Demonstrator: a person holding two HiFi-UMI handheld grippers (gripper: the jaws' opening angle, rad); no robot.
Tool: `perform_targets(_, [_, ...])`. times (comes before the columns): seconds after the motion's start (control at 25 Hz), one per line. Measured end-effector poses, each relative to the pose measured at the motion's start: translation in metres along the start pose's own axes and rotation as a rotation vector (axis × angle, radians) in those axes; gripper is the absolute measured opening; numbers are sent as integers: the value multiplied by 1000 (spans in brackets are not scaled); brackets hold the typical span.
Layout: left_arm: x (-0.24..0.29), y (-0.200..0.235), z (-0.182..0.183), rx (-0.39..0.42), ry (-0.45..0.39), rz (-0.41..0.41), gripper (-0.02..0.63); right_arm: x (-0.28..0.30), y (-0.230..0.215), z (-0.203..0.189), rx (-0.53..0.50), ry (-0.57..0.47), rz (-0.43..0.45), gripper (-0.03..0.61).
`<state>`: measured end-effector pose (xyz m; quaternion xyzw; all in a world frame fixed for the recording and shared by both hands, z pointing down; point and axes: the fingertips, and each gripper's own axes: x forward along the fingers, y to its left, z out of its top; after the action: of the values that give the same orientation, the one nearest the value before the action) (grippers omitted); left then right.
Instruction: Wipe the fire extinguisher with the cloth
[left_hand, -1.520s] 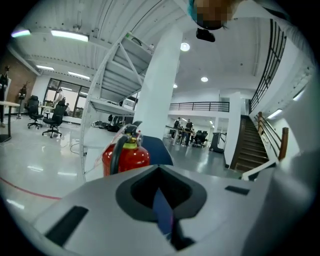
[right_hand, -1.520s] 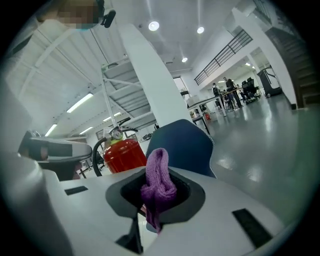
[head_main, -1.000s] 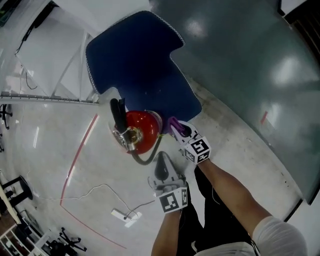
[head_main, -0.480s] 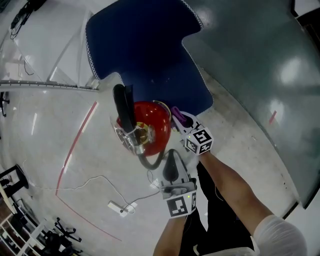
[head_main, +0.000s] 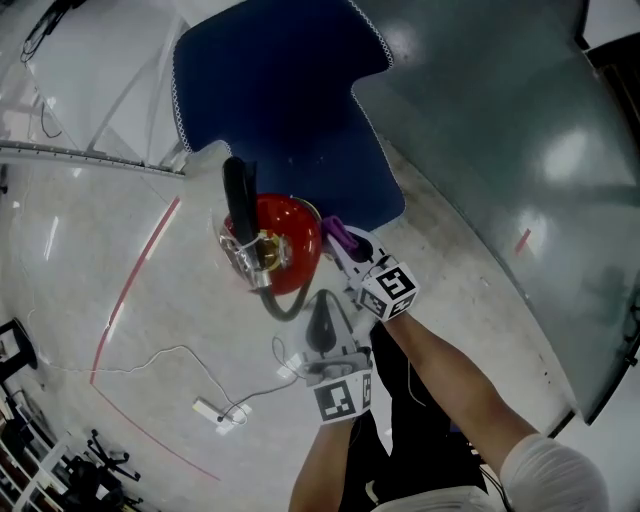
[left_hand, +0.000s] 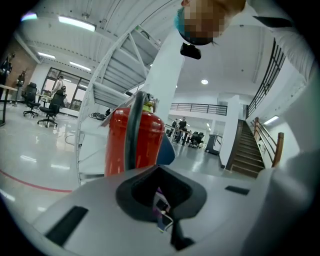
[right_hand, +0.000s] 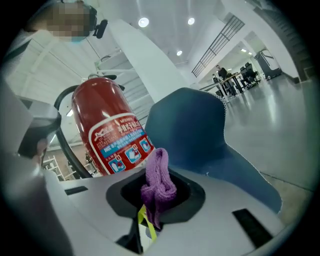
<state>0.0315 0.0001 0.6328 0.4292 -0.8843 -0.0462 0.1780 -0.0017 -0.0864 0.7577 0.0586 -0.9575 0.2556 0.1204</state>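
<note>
A red fire extinguisher stands on the pale floor, with its black handle on top and its hose curling toward me. My right gripper is shut on a purple cloth and sits close against the extinguisher's right side. The labelled red cylinder fills that gripper's view just beyond the cloth. My left gripper hangs just below the hose with its jaws together and nothing in them. In the left gripper view the extinguisher stands straight ahead, with the hose running down its front.
A dark blue chair-shaped pad stands right behind the extinguisher. A grey slanted wall runs along the right. On the floor to the left lie a white power strip with its cable and a red line. A white stair frame stands at the far left.
The head camera has shifted, so everything sits slightly further left in the picture. The right gripper with the cloth stays at the extinguisher's right side, and the left stays under the hose.
</note>
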Motion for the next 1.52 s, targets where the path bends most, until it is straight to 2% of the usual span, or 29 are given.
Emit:
perform_targets(0.52, [-20, -9, 21, -9, -13, 7, 5, -44, 75, 108, -36, -173, 150, 57])
perform_targets(0.76, [-39, -13, 41, -9, -1, -4, 5, -58, 100, 140, -56, -179, 162, 57])
perform_targets(1.2, [-50, 10, 113, 45, -53, -12, 5, -63, 147, 188, -106, -162, 168, 57])
perform_targets(1.52, [-66, 15, 158, 39, -75, -70, 5, -90, 193, 238, -124, -241, 160, 57])
